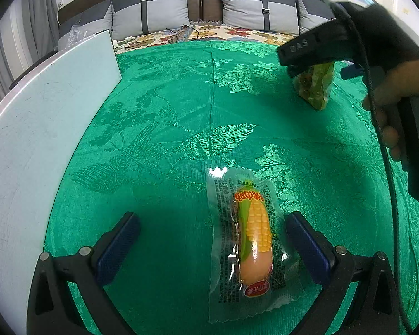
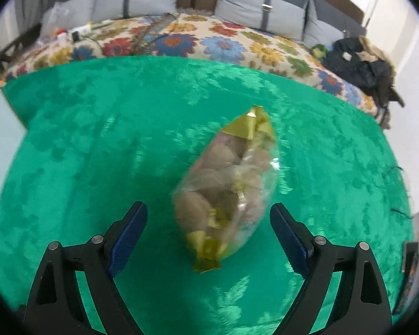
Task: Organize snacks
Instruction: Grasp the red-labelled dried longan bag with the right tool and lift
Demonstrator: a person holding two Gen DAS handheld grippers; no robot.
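A clear packet with a corn-print sausage [image 1: 250, 240] lies on the green cloth [image 1: 167, 128]. My left gripper [image 1: 212, 237] is open, its blue pads either side of the packet, which sits nearer the right pad. A clear bag of round brown snacks with gold ends [image 2: 227, 187] lies on the green cloth [image 2: 83, 145]. My right gripper [image 2: 208, 229] is open around its near end. In the left wrist view the right gripper [image 1: 301, 64] hangs over that bag [image 1: 317, 86] at the upper right.
A pale blue-white board [image 1: 42, 128] stands along the left edge of the cloth. Behind the table is a sofa with a flowered cover [image 2: 209, 42] and grey cushions [image 1: 150, 14]. Dark clothes [image 2: 363, 64] lie at the sofa's right end.
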